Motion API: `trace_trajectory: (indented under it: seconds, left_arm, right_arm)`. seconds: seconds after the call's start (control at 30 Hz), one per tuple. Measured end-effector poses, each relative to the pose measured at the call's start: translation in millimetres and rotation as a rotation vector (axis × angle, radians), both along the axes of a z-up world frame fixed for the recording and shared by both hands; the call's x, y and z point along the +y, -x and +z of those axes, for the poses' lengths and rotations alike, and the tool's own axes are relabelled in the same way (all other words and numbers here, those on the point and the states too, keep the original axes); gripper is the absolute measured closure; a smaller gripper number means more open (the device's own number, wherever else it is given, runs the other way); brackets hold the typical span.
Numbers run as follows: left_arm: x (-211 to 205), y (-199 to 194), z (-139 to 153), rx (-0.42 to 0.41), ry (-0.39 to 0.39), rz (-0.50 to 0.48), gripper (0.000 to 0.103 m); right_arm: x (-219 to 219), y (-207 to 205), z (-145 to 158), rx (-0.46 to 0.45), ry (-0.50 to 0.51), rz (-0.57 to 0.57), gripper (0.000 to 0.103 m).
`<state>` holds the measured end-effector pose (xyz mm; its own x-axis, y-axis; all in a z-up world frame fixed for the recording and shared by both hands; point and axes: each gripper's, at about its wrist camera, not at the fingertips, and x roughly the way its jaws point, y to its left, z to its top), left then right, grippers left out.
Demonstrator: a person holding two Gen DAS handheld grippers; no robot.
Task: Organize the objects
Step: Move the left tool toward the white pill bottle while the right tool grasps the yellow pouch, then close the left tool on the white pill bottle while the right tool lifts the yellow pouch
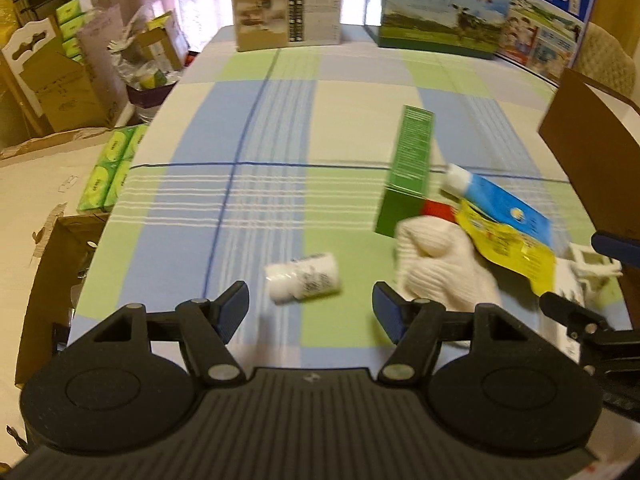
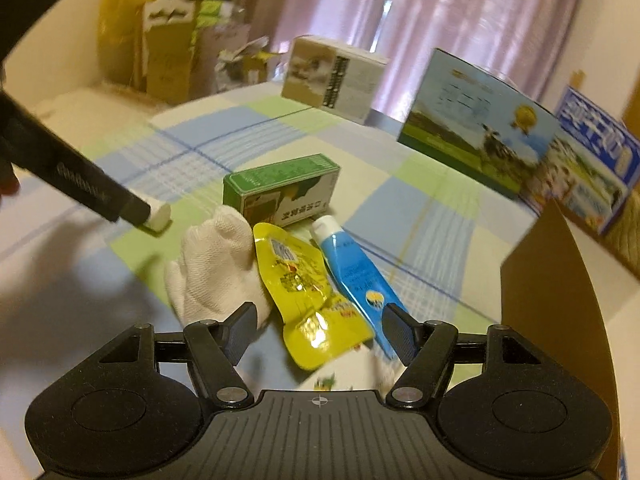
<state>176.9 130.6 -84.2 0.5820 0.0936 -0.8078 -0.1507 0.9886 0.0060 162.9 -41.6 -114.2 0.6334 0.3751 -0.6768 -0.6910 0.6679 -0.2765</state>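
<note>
On the checked cloth [image 1: 280, 128], only the left gripper [image 1: 310, 310], open like the right gripper [image 2: 318, 330], sees the white bottle [image 1: 304, 282].

2 wrist fisheyes angled down, close over table [image 1: 260, 120]; both share white glove [image 1: 436, 264]
</note>
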Motion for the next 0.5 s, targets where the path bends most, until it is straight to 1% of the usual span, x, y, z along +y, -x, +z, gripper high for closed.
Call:
trace_trajectory:
  seconds: [0.03, 0.1, 0.23, 0.27, 0.4, 0.47, 0.5]
  left_arm:
    - [4.2, -1.3, -2.5, 0.001, 0.008, 0.017, 0.039]
    - [9.0, -2.0, -6.0, 0.004, 0.026, 0.039, 0.039]
    - [17.2, -1.6, -6.2, -0.006, 0.043, 0.070, 0.038]
    - [18.6, -1.3, -5.5, -0.012, 0.045, 0.073, 0.036]
    - [20.4, -0.2, -4.2, -0.024, 0.034, 0.083, 0.034]
    - [19.5, -1.1, -6.2, -0.021, 0.031, 0.080, 0.034]
    - [19.4, -2.0, -7.2, -0.018, 0.029, 0.079, 0.034]
  right_arm:
    - [4.8, -2.7, -4.2, -0.005, 0.022, 0.007, 0.045]
    - [12.3, -7.4, -12.2, -0.004, 0.057, 0.014, 0.051]
    - [23.1, -14.6, -24.4, -0.010, 0.109, 0.014, 0.056]
    - [25.2, -16.2, -26.5, -0.016, 0.119, 0.012, 0.057]
    - [32.1, -25.1, -33.1, -0.019, 0.145, 0.001, 0.061]
    - [33.5, -28.4, -36.5, -0.018, 0.154, -0.002, 0.067]
    - [33.5, -28.0, -37.3, -0.032, 0.162, -0.007, 0.073]
